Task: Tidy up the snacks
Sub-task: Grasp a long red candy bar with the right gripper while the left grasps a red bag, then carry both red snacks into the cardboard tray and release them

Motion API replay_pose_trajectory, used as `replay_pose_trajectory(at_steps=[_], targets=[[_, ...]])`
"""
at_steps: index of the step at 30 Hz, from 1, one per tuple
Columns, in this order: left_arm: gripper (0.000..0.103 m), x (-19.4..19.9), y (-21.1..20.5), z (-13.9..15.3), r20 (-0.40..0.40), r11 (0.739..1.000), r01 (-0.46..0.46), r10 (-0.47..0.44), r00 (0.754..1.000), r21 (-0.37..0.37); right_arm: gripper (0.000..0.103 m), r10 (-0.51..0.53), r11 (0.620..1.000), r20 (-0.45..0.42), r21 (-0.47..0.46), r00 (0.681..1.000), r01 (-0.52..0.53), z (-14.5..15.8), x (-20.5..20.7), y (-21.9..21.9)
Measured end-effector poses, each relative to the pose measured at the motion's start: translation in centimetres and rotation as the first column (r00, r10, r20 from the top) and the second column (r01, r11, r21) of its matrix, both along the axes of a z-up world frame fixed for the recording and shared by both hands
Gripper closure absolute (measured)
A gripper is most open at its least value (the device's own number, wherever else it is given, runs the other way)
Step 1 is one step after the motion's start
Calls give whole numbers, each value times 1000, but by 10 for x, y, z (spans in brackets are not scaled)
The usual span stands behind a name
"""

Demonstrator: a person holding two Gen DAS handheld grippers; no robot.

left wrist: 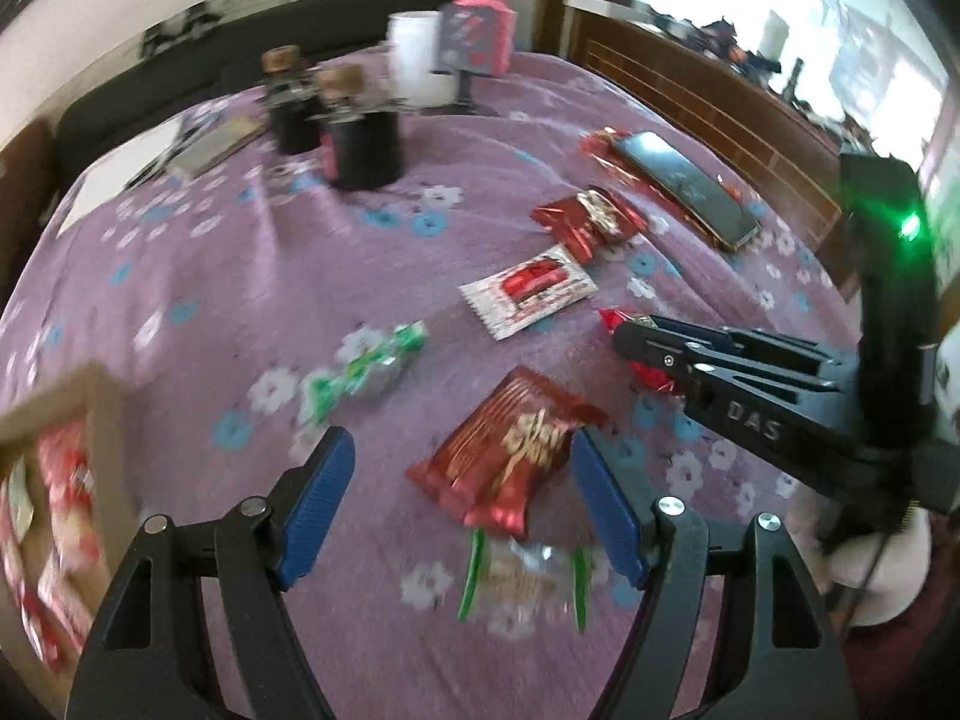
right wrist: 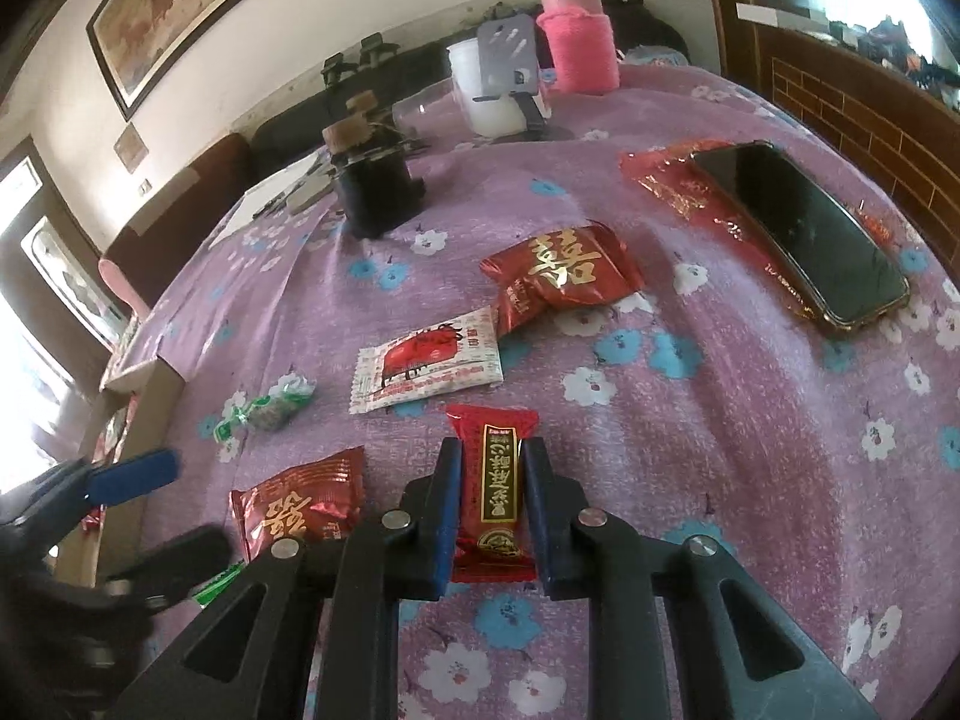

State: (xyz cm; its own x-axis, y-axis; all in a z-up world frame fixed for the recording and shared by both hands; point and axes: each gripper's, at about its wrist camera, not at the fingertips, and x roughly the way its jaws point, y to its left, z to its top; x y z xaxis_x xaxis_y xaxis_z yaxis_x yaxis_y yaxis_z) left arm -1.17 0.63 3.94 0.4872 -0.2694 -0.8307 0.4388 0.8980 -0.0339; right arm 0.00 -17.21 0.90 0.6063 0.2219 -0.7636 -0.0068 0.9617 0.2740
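The right gripper (right wrist: pixel 491 483), tilted down, has its jaws clamped on a red snack bar (right wrist: pixel 493 495) lying on the purple flowered cloth (right wrist: pixel 750 420), while the left gripper (left wrist: pixel 462 480) hovers with jaws apart over a red snack packet (left wrist: pixel 510 450) near the cardboard box (left wrist: pixel 96 420).

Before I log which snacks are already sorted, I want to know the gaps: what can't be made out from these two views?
- Cardboard box, left wrist view: cut by the left edge and blurred; its red packets can't be counted.
- Green-edged packet, left wrist view: motion blur hides its print.
- Red wrapper, right wrist view: partly hidden under the phone.
- Left gripper, right wrist view: blurred.
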Motion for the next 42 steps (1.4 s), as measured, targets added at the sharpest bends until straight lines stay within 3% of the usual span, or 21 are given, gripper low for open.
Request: replay_pose_trajectory(at_steps=[10, 14, 16, 17, 18, 22, 32, 37, 42], targets=[[29, 16, -21, -26, -53, 998, 54, -52, 997, 42, 81, -5, 1000, -15, 30, 1000, 5, 0, 0, -4], [30, 13, -27, -27, -29, 997, 42, -40, 999, 68, 81, -8, 999, -18, 38, 1000, 8, 0, 0, -5], [45, 13, -26, -26, -22, 998, 27, -25, 999, 52, 81, -8, 999, -16, 36, 1000, 8, 0, 0, -5], [61, 13, -25, -24, -16, 998, 22, -21, 1000, 53, 81, -8, 999, -15, 34, 1000, 8, 0, 0, -5], [65, 13, -24, -23, -21, 999, 16, -15, 1000, 45, 82, -8, 999, -14, 34, 1000, 9, 0, 0, -5], [65, 9, -19, -21, -29, 1000, -6, 6, 1000, 28, 82, -20, 1000, -1, 23, 1000, 20, 2, -2, -5], [65, -26, 22, 21, 6, 987, -66, 68, 998, -148, 82, -34, 998, 85, 60, 996, 29, 15, -10, -9], [65, -48, 69, 40, 28, 962, -138, 149, 988, -237, 82, -32, 997, 99, 75, 995, 25, 17, -11, -9], [65, -73, 130, 46, 49, 925, -256, 280, 959, -281, 82, -32, 997, 109, 69, 994, 24, 15, -12, -7]])
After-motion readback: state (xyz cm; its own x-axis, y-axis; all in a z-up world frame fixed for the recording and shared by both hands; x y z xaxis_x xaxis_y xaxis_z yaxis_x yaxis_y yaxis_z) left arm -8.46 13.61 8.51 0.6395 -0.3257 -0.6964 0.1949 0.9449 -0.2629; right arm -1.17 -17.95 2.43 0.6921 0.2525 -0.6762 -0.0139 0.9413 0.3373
